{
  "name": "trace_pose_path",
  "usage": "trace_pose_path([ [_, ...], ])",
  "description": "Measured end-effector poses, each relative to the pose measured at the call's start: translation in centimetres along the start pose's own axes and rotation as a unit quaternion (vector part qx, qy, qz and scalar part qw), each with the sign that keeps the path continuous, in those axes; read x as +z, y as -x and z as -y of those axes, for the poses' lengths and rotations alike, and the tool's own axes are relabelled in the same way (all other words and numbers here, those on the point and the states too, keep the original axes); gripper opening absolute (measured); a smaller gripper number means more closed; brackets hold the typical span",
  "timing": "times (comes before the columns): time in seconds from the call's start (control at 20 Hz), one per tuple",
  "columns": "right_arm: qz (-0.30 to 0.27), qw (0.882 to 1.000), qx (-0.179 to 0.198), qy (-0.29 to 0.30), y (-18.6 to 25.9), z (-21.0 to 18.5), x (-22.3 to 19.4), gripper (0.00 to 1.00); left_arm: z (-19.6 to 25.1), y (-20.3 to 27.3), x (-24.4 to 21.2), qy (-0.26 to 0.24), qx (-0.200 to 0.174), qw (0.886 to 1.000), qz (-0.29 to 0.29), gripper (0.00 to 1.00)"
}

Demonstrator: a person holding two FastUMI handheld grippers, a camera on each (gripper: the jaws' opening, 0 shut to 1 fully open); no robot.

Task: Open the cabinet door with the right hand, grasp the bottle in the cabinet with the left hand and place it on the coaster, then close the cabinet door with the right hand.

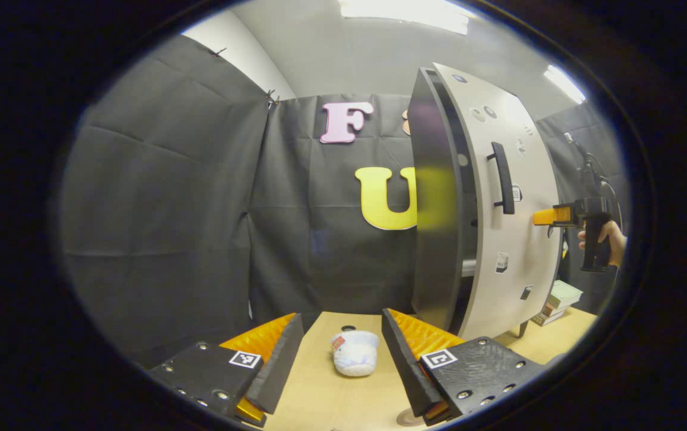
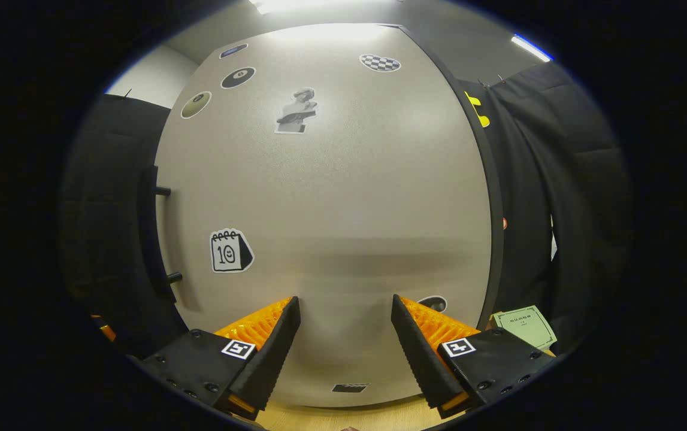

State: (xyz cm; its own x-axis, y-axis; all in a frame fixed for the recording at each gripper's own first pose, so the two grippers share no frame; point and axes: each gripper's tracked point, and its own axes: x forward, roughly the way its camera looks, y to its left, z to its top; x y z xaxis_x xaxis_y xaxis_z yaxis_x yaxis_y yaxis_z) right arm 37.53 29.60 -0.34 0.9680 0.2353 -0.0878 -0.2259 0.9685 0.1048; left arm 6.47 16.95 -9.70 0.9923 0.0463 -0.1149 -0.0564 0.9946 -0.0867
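Observation:
The cabinet [image 1: 434, 239] stands at the right on the wooden table, its grey stickered door [image 1: 514, 239] a little ajar, black handle [image 1: 503, 178] facing out. A hand holds my right gripper [image 1: 544, 216] with its tip at the door's outer face. In the right gripper view that gripper [image 2: 345, 299] is open, close up to the door [image 2: 331, 197], handle [image 2: 150, 233] at the left. My left gripper [image 1: 342, 315] is open above the table. Below it, between the fingers, sits a pale white and light-blue thing [image 1: 354, 353], apparently the bottle. I cannot make out a coaster under it.
A stack of books [image 1: 562, 296] lies on the table [image 1: 319, 395] right of the cabinet, and a green book [image 2: 523, 326] shows there too. A small round disc [image 1: 409, 417] lies at the table's near edge. Black cloth walls close in behind and to the left.

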Motion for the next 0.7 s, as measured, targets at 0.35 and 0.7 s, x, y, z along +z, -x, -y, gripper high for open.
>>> trace_pose_path([
  [0.35,0.008,0.999,0.011,0.035,6.0,3.9,0.6,0.97,5.7,0.6,2.0,0.002,-0.007,1.0,0.008,0.81],
  [0.7,0.021,0.998,-0.002,0.06,13.1,9.7,1.3,0.97,12.7,1.5,4.9,0.007,-0.025,0.999,0.025,0.81],
])
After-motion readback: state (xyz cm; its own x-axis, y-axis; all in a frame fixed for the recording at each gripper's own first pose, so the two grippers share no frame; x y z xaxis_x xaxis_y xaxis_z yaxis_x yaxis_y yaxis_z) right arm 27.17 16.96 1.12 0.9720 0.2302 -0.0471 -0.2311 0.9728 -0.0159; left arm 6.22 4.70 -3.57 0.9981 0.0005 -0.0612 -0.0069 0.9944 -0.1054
